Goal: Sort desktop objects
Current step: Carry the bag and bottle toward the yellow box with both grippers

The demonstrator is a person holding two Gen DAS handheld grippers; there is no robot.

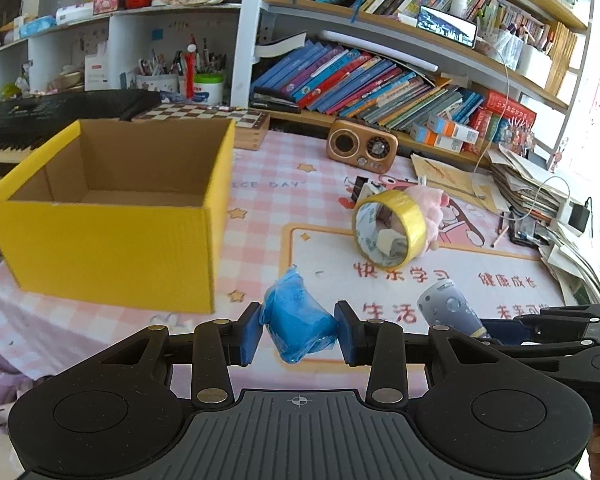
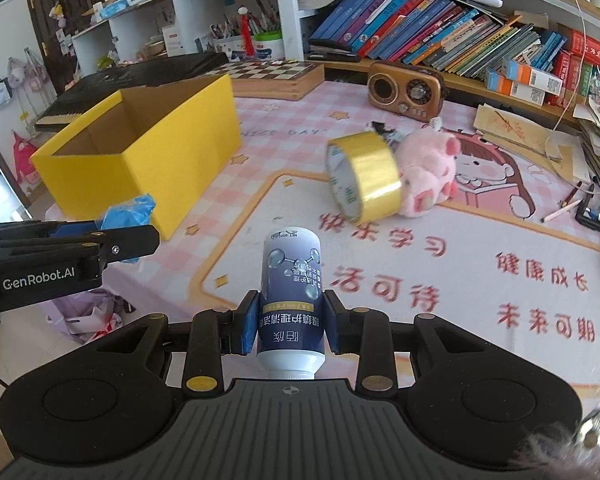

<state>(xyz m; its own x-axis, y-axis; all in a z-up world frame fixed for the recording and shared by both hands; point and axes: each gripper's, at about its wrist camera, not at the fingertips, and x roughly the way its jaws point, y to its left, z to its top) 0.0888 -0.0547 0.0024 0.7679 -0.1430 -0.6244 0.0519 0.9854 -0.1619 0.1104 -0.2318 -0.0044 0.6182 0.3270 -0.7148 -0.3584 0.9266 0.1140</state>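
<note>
My left gripper [image 1: 299, 330] is shut on a crumpled blue packet [image 1: 296, 320], held above the pink desk mat. It also shows at the left of the right wrist view, where the blue packet [image 2: 130, 210] sticks out in front of the yellow box. My right gripper [image 2: 290, 326] is shut on a dark blue and white bottle [image 2: 291, 292] with printed text. The same bottle [image 1: 450, 308] appears at the lower right of the left wrist view. An open yellow cardboard box [image 1: 112, 212] stands at the left, its inside bare. A roll of gold tape [image 1: 390, 226] leans on a pink plush toy [image 2: 428, 170].
A brown retro radio [image 1: 362, 146] and a chessboard [image 1: 228, 114] sit at the back of the desk. Bookshelves rise behind. Papers, pens and cables pile up at the right edge [image 1: 540, 208]. A black keyboard [image 2: 120, 80] lies behind the box.
</note>
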